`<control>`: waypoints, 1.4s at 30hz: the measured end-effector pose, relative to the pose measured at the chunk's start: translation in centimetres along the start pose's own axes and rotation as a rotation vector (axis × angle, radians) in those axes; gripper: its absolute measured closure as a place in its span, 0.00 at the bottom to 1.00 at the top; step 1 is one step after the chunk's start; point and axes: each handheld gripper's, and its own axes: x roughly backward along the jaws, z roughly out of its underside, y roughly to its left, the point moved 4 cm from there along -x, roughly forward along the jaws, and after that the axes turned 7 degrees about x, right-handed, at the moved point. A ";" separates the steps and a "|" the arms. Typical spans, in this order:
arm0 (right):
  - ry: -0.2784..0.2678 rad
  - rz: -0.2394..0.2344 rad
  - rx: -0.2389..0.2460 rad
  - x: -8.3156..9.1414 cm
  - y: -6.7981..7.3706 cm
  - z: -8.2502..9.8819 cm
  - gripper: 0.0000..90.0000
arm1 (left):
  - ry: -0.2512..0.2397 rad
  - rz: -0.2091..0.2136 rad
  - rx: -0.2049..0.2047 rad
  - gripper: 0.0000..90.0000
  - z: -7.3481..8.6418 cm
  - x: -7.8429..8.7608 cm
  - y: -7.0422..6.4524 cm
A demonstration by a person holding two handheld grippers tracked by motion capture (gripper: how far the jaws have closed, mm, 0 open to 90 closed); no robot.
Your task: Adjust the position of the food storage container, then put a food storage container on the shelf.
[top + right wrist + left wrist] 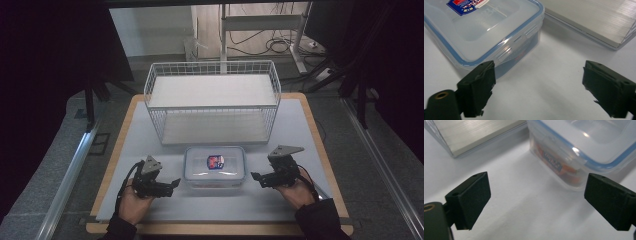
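A clear plastic food box (215,167) with a blue-sealed snap lid and a red-and-blue label lies flat on the white table (300,135), in front of the wire rack. My left gripper (173,185) is just left of the box, held in a hand, jaws open and pointing at its left side. In the left gripper view the box (584,147) sits ahead and to the right of my gripper (537,200), and nothing is between the pads. My right gripper (256,177) is open just right of the box. Its own view shows the box (481,27) ahead-left of the empty jaws (539,87).
A white wire rack (210,122) with two shelf boards stands behind the box across the table's middle. Its lower board edge (474,132) (594,20) is close ahead of each gripper. The table's wooden rim (320,145) runs along both sides; desk legs and cables lie beyond.
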 end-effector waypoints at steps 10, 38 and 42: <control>0.002 -0.018 0.000 -0.4 0.2 -0.1 0.05 | -0.030 0.054 0.007 0.00 -0.1 -0.3 0.5; 0.004 -0.195 -0.049 -2.9 1.2 -3.2 0.00 | 0.049 0.293 0.092 0.00 -4.1 -4.0 -0.9; 0.046 -0.236 -0.062 -4.3 1.5 -3.4 0.01 | 0.072 0.340 0.119 0.00 -4.2 -5.0 -0.8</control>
